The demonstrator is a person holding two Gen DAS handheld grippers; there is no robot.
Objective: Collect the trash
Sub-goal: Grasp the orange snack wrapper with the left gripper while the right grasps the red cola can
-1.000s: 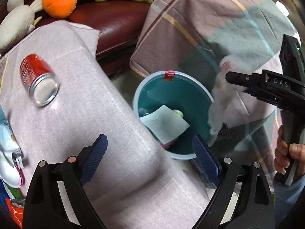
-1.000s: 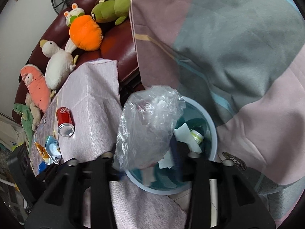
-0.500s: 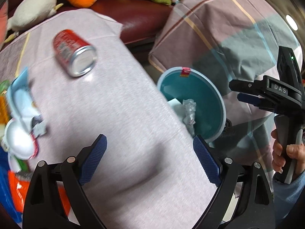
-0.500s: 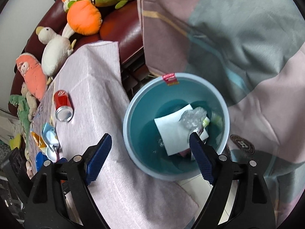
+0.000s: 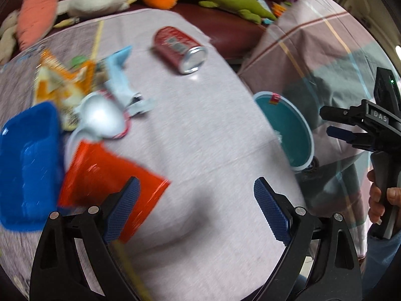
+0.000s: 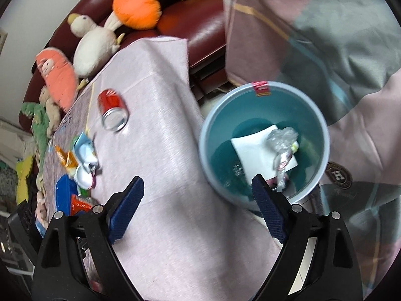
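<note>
A teal trash bin stands on the floor beside the table and holds white paper and a crumpled clear plastic bag. The bin also shows in the left wrist view. A red soda can lies on the pink tablecloth, also in the right wrist view. A red wrapper, a blue tray, a white lid and several snack wrappers lie at the table's left. My left gripper is open and empty over the cloth. My right gripper is open and empty, near the bin's rim.
Plush toys line a dark red sofa behind the table. A plaid blanket hangs to the right of the bin. The right gripper's body and the hand holding it show at the right of the left wrist view.
The right gripper opened and dropped the plastic bag into the bin. The left gripper swung left across the table, bringing the pile of wrappers and the blue tray into view.
</note>
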